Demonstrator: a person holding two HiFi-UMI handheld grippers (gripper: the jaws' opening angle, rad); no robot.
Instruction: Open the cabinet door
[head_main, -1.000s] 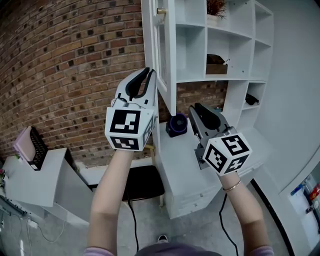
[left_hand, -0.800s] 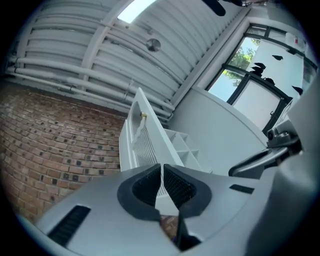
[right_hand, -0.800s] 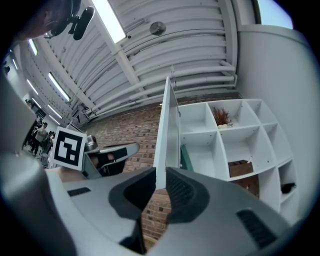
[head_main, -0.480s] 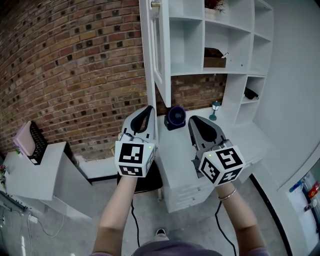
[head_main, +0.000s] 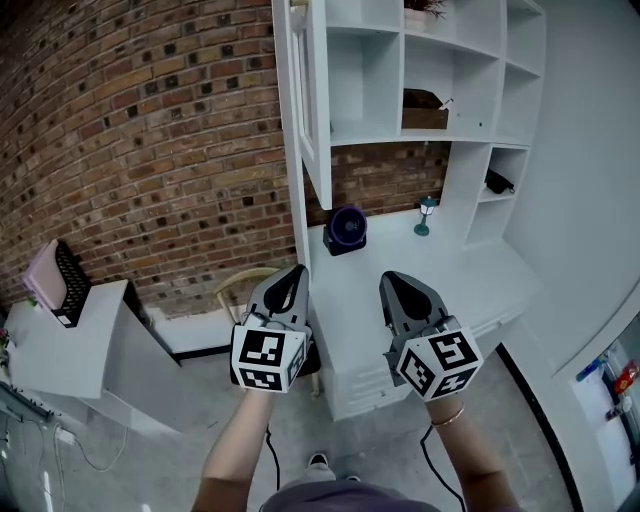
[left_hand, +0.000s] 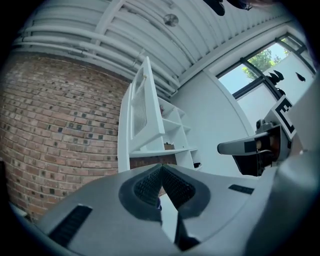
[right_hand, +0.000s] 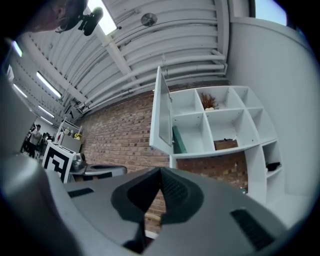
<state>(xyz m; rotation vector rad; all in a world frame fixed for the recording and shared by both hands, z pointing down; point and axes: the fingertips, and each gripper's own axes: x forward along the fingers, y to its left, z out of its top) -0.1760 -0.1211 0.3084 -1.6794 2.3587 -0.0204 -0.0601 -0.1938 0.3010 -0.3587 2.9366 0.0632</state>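
Before a brick wall, the door stands swung out edge-on at upper centre, long axis vertical, well above the nearer left gripper and the right gripper, both with jaws pressed together, empty.

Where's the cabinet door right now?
Head view, upper middle: the door hangs open at the shelves' left edge, above the round dark object on the desk.

The person is holding the left gripper and the right gripper side by side on outstretched forearms, both pointing forward. Each is pressing its jaws together, gripping nothing.
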